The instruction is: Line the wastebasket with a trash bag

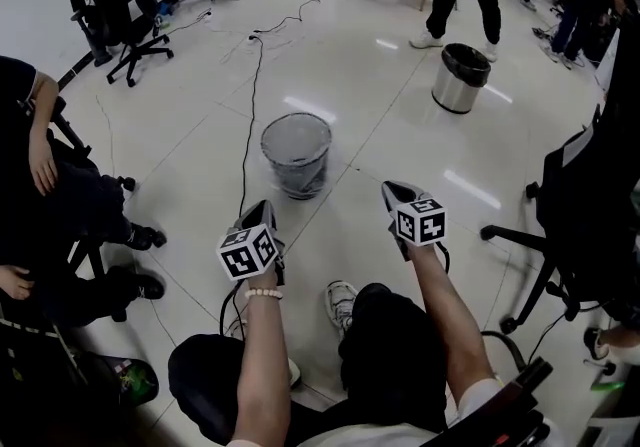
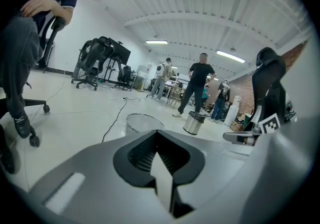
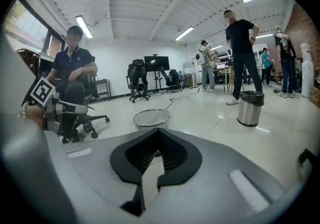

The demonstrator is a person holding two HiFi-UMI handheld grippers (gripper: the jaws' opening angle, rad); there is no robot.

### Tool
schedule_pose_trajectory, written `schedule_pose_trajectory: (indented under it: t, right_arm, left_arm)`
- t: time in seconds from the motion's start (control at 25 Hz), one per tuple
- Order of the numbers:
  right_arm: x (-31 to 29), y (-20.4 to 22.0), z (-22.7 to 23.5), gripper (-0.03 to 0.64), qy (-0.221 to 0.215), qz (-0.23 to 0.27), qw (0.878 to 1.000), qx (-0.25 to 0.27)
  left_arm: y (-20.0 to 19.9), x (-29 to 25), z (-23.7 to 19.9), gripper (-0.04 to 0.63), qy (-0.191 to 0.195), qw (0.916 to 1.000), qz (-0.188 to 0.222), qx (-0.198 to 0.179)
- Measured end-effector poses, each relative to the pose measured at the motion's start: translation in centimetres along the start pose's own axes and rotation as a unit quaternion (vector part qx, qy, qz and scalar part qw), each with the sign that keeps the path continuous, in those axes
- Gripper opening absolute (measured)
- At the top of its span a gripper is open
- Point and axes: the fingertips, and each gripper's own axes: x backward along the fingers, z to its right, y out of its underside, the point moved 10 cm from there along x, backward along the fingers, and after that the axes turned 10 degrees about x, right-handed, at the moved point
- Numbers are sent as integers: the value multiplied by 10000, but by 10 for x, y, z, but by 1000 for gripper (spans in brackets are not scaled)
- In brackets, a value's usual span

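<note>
Mesh wastebasket (image 1: pixel 296 170) is seen upright on the glossy white floor (image 1: pixel 370 95), near and ahead of two hand-held grippers. The left gripper (image 1: pixel 262 209) and right gripper (image 1: pixel 392 192) are both held with jaws pressed together, nothing between them. A steel bin (image 1: pixel 458 87) fitted with a black bag is set farther off, to the right. A black cable (image 1: pixel 250 105) is laid past the wastebasket's left side.

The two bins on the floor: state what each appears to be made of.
The near wastebasket looks like grey wire mesh, probably metal: its wall shows a fine see-through lattice. The far bin looks like polished steel: a smooth cylinder with bright reflections. A glossy black liner, likely thin plastic, sits folded over its rim.
</note>
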Motion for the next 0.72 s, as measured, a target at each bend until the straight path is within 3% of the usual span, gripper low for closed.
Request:
schedule_pose_trajectory:
  t: [0.48, 0.72]
  right_arm:
    - [52, 33, -23, 0, 73, -41, 9999, 85]
    - [61, 30, -22, 0, -1, -36, 10000, 60]
  left_arm:
    - [36, 58, 14, 11, 5, 9998, -37, -184]
    - [36, 64, 20, 11, -27, 9998, -67, -207]
